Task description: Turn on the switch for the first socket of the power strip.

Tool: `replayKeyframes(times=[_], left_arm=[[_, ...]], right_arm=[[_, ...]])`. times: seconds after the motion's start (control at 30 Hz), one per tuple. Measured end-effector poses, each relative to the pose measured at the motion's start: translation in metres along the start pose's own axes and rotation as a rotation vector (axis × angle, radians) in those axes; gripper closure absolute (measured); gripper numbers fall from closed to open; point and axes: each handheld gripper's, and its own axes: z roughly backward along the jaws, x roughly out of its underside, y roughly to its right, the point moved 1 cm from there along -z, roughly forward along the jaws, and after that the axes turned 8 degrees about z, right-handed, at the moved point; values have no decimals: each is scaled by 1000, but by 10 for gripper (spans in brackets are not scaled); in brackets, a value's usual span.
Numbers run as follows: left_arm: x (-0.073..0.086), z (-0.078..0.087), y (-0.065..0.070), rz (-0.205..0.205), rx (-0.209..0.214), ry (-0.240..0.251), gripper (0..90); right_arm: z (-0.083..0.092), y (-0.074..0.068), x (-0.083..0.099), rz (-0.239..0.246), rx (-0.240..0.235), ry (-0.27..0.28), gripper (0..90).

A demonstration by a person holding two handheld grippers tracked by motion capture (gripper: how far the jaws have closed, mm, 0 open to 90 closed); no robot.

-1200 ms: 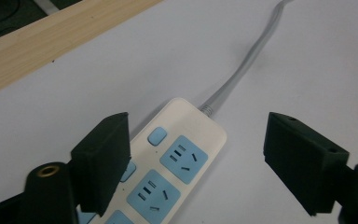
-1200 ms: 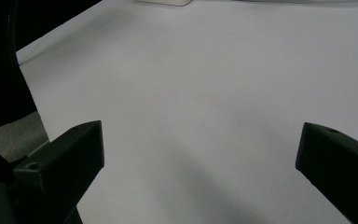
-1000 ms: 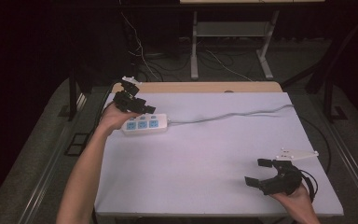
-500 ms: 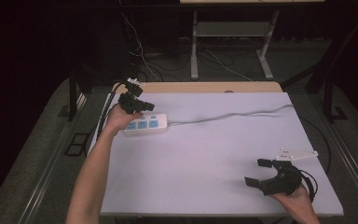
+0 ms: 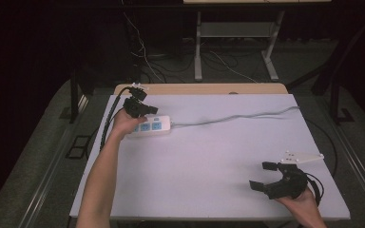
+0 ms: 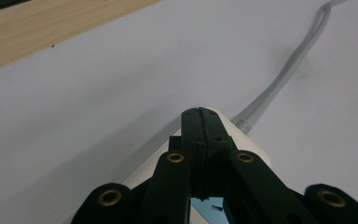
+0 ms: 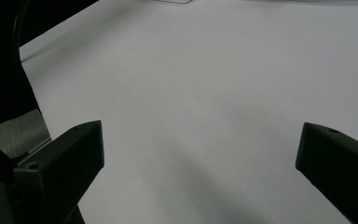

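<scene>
Two grippers over a white table, one at a power strip.
High view: the left gripper [image 5: 141,106] sits on the power strip [image 5: 153,127] at far left; the right gripper [image 5: 271,178] hovers near right. Left gripper view: jaws pressed together above the strip. Right gripper view: jaws spread wide over bare table [image 7: 205,93].

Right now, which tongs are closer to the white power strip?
Left. The left tongs sit right over the power strip, shut. The right tongs are open, far across the table near its front right corner.

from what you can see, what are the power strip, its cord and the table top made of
Power strip: likely hard white plastic, smooth rounded shell, blue socket faces. Cord: probably grey rubbery sheath, since it curves loosely. Table top: matte white sheet, material unclear, over a light wood edge with visible grain.
</scene>
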Motion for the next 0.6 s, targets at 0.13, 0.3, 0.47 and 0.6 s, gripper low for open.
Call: replayKeyframes(times=[0.13,0.3,0.47,0.6], left_arm=[[4,-4,-5,23,0,4,893],[9,-7,-8,34,1,-1,893],[11,-9,-8,39,3,0,893],[12,-11,-8,36,1,-4,893]], right_arm=[[1,0,0,0,3,3,6],[1,0,0,0,4,1,6],[0,-1,0,3,3,-4,6],[0,-1,0,4,4,-5,6]])
